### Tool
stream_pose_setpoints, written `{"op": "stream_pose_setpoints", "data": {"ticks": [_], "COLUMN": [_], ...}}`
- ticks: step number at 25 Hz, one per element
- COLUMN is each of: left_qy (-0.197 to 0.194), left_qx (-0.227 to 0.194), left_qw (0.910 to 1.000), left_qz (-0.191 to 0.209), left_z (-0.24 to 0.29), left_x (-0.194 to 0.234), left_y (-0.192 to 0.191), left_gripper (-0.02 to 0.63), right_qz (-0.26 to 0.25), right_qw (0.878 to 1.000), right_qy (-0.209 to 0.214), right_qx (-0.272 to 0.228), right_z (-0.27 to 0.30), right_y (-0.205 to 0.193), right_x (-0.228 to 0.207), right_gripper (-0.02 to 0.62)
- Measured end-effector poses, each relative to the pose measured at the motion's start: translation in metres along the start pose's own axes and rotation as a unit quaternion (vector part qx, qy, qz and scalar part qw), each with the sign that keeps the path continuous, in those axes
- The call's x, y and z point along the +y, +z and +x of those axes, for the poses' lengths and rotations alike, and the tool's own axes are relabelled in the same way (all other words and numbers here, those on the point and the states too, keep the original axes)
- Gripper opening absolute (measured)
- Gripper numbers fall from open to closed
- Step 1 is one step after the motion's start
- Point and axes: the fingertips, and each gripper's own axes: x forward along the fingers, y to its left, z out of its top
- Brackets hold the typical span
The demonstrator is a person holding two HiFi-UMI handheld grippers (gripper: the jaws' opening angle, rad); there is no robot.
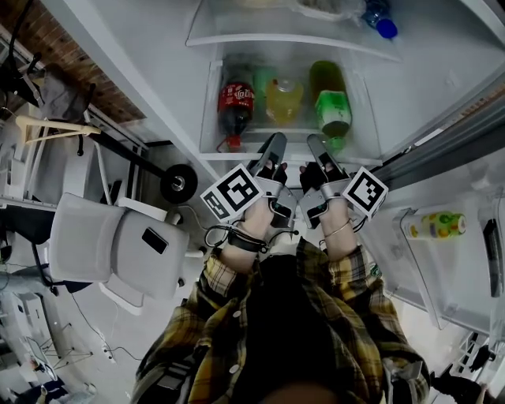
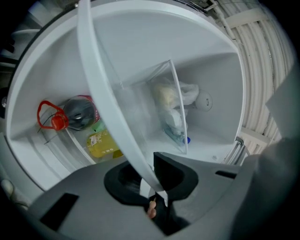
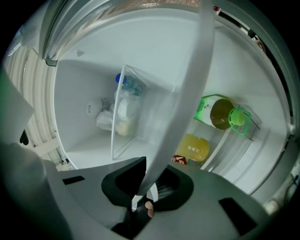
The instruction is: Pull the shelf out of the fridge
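Looking from the head view, one sees the whole open fridge (image 1: 158, 87), a grey chair (image 1: 118, 248) to the left of it and the door bin (image 1: 410, 260) at the right with one small bottle (image 1: 438, 225) lying in it; neither gripper view shows these. The gripper views show instead the grip itself. The white front strip of the shelf (image 1: 293, 156) (image 2: 108, 93) (image 3: 187, 93) passes between the jaws of the left gripper (image 1: 272, 148) (image 2: 150, 180), which are closed on it. The right gripper (image 1: 319, 148) (image 3: 145, 187) pinches the same strip in the same way.

The shelf sits low in the fridge with its front edge toward the person. Under its glass three bottles lie on their sides with their caps to the front: a cola bottle (image 1: 235, 106) (image 2: 79, 112), a yellow bottle (image 1: 284, 101) (image 2: 101, 144) (image 3: 193, 147) and a green bottle (image 1: 331, 102) (image 3: 218, 111). The left gripper view does not show the green one, and the right gripper view shows only a scrap of the cola label. On the other side of the held strip, an upper shelf (image 1: 237, 35) (image 2: 177, 93) (image 3: 115, 136) carries a pale bag (image 2: 171, 101) (image 3: 119, 117) and a blue-capped bottle (image 1: 383, 24) (image 3: 126, 84).

Both grippers point level into the fridge. They are side by side, close together, near the middle of the front edge. The marker cubes face outward, and the forearms in plaid sleeves (image 1: 347, 276) come from below.
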Motion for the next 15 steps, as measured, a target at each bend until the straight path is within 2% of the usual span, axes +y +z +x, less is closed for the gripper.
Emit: {"op": "stream_pose_setpoints", "data": {"ticks": [15], "left_qy": [-0.010], "left_qx": [-0.001], "left_qw": [1.0000], "left_qz": [-0.001], "left_z": [-0.020], "left_x": [-0.008], "left_y": [-0.013], "left_gripper": [0.059], "right_qz": [-0.017], "right_qw": [1.000], "right_qy": [0.008], "right_qx": [-0.002], "right_z": [-0.022], "right_y": [-0.010], "right_x": [0.009], "right_gripper": [0.054]}}
